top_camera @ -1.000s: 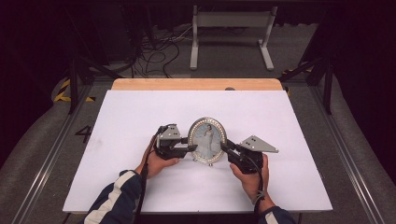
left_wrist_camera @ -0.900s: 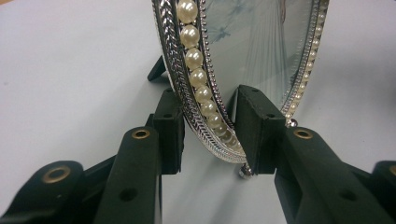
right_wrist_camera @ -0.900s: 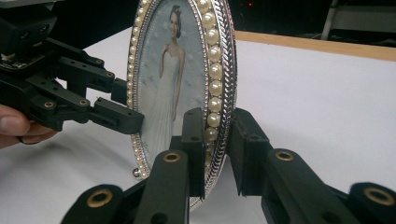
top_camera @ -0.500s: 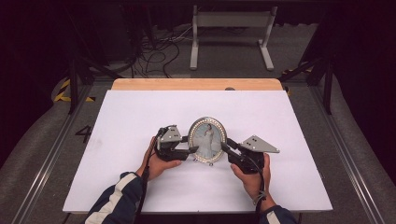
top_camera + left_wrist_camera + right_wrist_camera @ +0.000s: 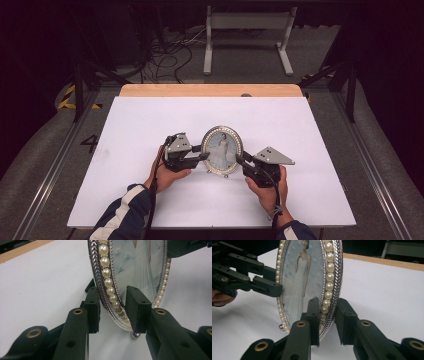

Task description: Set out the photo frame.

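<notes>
The white table [image 5: 150, 190] takes the middle of the high view, and the oval frame [image 5: 222, 149] stands on it a little below the centre of the picture. The frame is upright, its long axis goes up and down, and its photo side faces the bottom edge of the view.

The frame lies exactly between the two tools, so neither hand is nearer. The left gripper [image 5: 204, 153] comes level from the left of the picture to the left rim. The right gripper [image 5: 240, 159] comes from the lower right to the right rim.

In each gripper view one jaw is before the glass and one is behind the back, so the thin rim passes between them.

The jaws of the left gripper have just been closing with the pearl rim [image 5: 107, 282] between them. They seem to pinch it low down, though a small gap shows beside the back pad. The right jaws have also just been closing a little, and they pinch the rim [image 5: 329, 290] low on its side.

A small ball foot [image 5: 136, 335] rests on the table. I judge that any lift must go straight up with both hands together, or the frame will twist.
</notes>
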### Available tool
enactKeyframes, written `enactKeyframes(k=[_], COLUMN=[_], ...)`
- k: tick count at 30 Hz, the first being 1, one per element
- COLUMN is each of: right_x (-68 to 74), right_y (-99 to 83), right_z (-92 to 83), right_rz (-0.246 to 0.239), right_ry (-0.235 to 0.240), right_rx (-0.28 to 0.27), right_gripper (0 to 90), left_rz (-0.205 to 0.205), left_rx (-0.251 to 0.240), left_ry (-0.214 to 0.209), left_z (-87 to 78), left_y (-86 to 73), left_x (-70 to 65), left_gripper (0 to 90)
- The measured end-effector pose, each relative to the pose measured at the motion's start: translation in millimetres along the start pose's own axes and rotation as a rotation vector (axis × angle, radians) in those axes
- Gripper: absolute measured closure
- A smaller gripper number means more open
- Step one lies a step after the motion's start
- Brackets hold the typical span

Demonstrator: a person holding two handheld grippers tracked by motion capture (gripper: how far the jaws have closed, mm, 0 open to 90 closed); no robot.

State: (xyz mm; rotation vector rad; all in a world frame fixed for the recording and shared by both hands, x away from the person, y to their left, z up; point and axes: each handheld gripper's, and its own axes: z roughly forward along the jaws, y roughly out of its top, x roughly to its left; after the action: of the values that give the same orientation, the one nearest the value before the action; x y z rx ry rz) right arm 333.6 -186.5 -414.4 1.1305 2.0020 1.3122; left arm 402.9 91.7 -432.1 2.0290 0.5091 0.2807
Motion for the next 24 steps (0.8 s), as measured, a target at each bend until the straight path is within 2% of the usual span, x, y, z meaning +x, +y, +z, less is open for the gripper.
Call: enactKeyframes(k=[5, 14, 24], right_x=[-1.0, -4.3, -5.4], right_y=[-0.1, 0.0, 1.5], right_z=[0.6, 3.0, 5.3], right_rz=[0.008, 0.018, 0.016], right_ry=[0.002, 0.004, -0.010], right_rx=[0.001, 0.000, 0.004], right_gripper=[74.2, 73.6, 72.9], left_rz=[-0.008, -0.010, -0.003], left_rx=[0.003, 0.011, 0.022], left_ry=[-0.011, -0.007, 0.013], left_z=[-1.6, -3.6, -4.6], left_y=[0.0, 0.1, -0.4], left_x=[-0.6, -3.4, -8.6], left_gripper=[66.1, 66.6, 66.8])
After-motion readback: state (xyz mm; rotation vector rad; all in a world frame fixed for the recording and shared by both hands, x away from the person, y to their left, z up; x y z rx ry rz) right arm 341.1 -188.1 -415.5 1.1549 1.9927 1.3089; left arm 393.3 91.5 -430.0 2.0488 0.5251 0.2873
